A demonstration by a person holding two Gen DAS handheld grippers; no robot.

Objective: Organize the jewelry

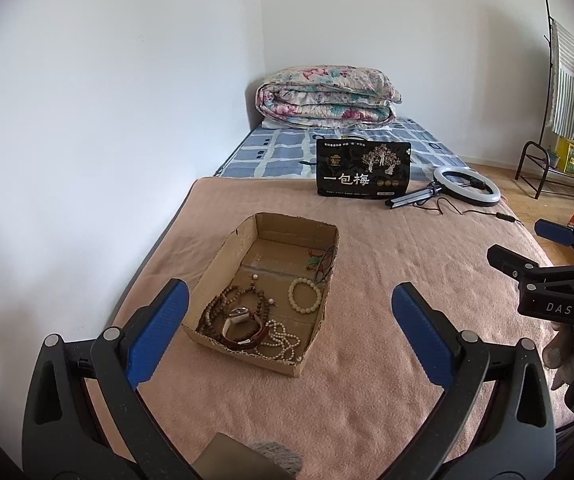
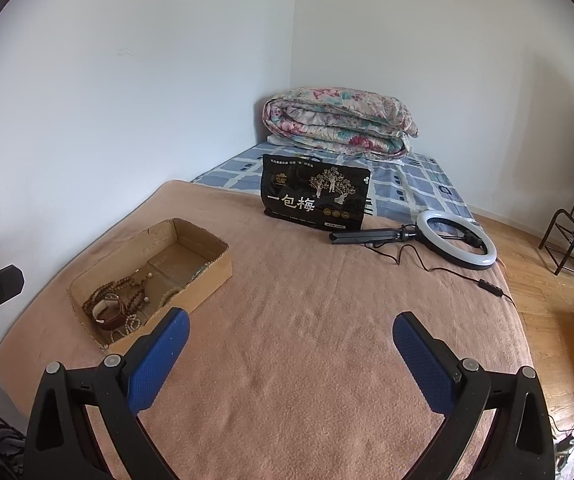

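here the box (image 1: pixel 265 284) lies on the pink blanket (image 1: pixel 387 320), and all the jewelry sits inside it: brown beads (image 1: pixel 217 308), a watch (image 1: pixel 243 326), a pearl strand (image 1: pixel 281 340) and a pale bracelet (image 1: pixel 305 295), with a red-green cord (image 1: pixel 319 260) at the far end.

the left gripper (image 1: pixel 289 326) has its fingers spread wide and grips nothing. in its own view the box sits between the blue pads, dead ahead at 12 o'clock, with its near rim closest to the fingertips. the box's long axis runs from about 7 to 1 o'clock, so it lies almost in line with the fingers.

the right gripper (image 2: pixel 291 338) is also spread wide and bare. from it the box (image 2: pixel 151 280) lies off at about 10 o'clock, just past the left pad, with its long axis slanting from 8 to 2 o'clock. mostly bare blanket lies ahead of this gripper.

so the left gripper looks the nearer and better lined up for a reach into the box. the watch and beads are tangled in the near end, touching one another; the bracelet lies apart at about 1 o'clock from them and seems the easiest single pick.

a black bag (image 1: pixel 363 170) and a ring light (image 1: pixel 467 186) rest well beyond the box, apart from it.
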